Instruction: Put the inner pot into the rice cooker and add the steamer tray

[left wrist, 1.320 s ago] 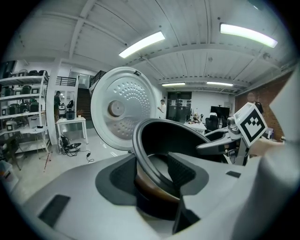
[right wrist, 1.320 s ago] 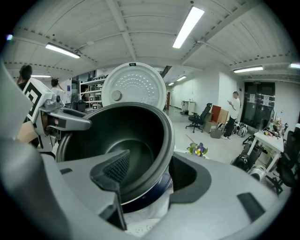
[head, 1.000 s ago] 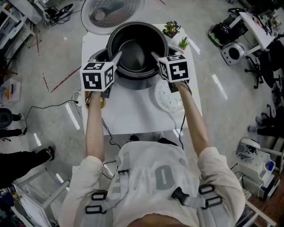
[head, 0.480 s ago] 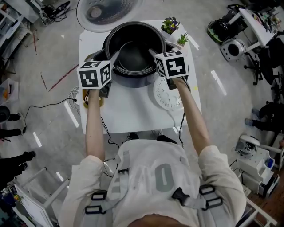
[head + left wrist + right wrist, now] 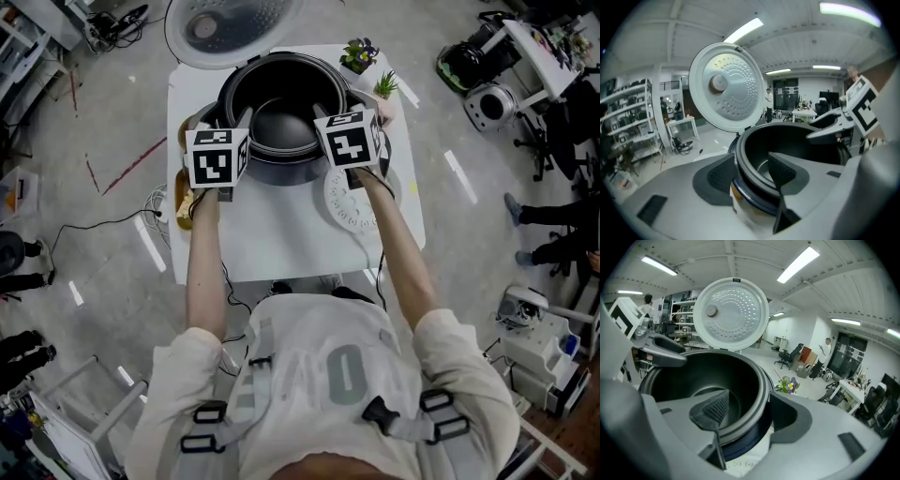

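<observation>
The dark round metal inner pot [image 5: 283, 117] sits low in the white rice cooker [image 5: 281, 176] at upper centre, seemingly seated or nearly so. The left hand-held gripper [image 5: 752, 174] and right hand-held gripper [image 5: 747, 413] each pinch its rim, one pad inside, one outside. Left to do: release the pot, then add the white perforated steamer tray [image 5: 354, 202], which lies on the white counter [image 5: 281, 239] just right of the cooker.
</observation>
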### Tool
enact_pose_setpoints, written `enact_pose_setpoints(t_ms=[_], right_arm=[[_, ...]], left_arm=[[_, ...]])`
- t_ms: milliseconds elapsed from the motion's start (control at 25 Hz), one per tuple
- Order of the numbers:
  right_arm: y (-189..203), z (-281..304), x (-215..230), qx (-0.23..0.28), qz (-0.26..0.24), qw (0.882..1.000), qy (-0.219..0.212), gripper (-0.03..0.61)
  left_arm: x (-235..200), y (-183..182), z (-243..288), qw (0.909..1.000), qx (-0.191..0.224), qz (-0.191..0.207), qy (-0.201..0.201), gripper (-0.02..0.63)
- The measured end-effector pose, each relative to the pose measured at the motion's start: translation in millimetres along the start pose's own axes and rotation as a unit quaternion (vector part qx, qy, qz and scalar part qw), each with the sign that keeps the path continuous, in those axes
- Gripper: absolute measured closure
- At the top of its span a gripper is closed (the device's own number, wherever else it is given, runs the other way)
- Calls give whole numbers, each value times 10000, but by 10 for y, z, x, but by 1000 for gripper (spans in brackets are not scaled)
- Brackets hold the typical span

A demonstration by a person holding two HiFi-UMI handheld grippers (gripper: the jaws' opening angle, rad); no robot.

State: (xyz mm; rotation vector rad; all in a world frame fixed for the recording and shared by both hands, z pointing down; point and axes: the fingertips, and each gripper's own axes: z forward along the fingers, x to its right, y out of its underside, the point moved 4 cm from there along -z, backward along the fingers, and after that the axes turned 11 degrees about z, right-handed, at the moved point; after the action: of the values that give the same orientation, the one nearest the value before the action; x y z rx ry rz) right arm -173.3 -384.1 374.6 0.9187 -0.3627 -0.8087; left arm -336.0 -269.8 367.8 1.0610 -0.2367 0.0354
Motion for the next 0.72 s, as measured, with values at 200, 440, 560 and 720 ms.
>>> enact_pose_setpoints(t_ms=[200, 440, 560, 720], right_arm=[[6, 19, -18, 57, -111, 9999, 3, 301], [-2, 2, 22, 85, -75, 9999, -40, 301], [-69, -14, 18, 152, -85, 9998, -82, 290], [-285, -147, -21, 468, -84, 9988, -139, 287]], left_arm=[[-7, 7, 19, 9998, 24, 137, -147, 403], [11, -15, 18, 9999, 75, -124, -59, 402], [-32, -62, -11, 9995, 170, -245, -79, 400], [-118, -269, -139, 9988, 404, -160, -203, 400]])
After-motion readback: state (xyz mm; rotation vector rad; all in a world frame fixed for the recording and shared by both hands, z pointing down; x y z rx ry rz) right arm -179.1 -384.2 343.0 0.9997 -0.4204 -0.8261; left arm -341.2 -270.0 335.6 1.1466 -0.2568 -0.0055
